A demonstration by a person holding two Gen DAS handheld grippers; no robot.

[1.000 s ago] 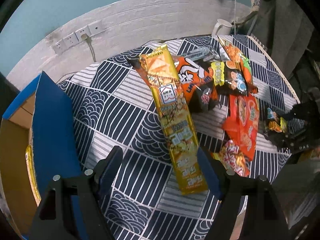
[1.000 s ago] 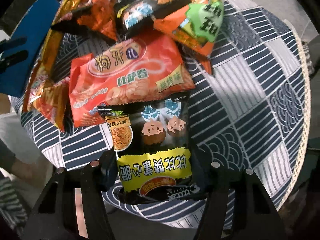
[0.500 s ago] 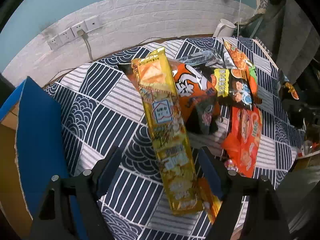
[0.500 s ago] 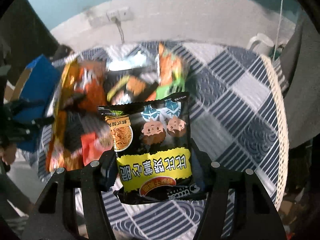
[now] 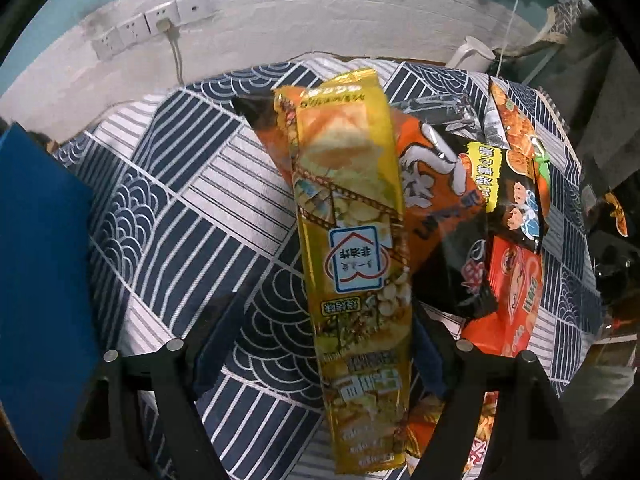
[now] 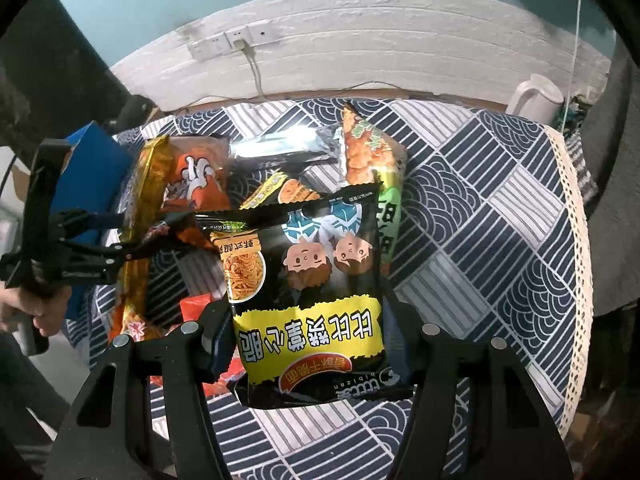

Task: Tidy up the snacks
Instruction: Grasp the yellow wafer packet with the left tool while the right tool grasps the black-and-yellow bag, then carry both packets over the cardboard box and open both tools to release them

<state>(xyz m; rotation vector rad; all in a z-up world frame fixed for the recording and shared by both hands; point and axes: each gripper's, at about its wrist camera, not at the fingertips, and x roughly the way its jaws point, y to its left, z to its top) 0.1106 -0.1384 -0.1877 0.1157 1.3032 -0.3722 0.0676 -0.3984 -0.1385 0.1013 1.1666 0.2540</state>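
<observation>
A black noodle-snack bag (image 6: 308,300) with a yellow band is clamped between the jaws of the right gripper (image 6: 310,344) and is held clear above the table (image 6: 480,240), its printing seen upside down. Below and beyond it, the rest of the snacks are heaped on the patterned blue-and-white tablecloth: an orange bag (image 6: 196,184), a silvery packet (image 6: 280,146), an orange-and-green bag (image 6: 372,160) and a red bag (image 6: 196,308) that is partly hidden.

The left gripper (image 5: 320,344) is seen released, its jaws spread wide over the near part of a long yellow bag (image 5: 352,240). The far end of this bag rests on the orange bag (image 5: 436,184). The bag lies between the fingers (image 5: 216,336), nearer the right-hand one (whether that pad touches its edge cannot be told), while the left-hand finger stands well apart from it.

To the right of the yellow bag, a second black bag (image 5: 508,192) and the red bag (image 5: 516,292) are overlapped. A blue box flap (image 5: 40,260) is seen at the left edge of the table. In the right wrist view, the left gripper (image 6: 132,236) is seen from the side over the yellow bag (image 6: 140,220), gripped by a hand (image 6: 24,308). A white kettle (image 6: 536,100) stands at the far corner, below wall sockets (image 6: 232,42).
</observation>
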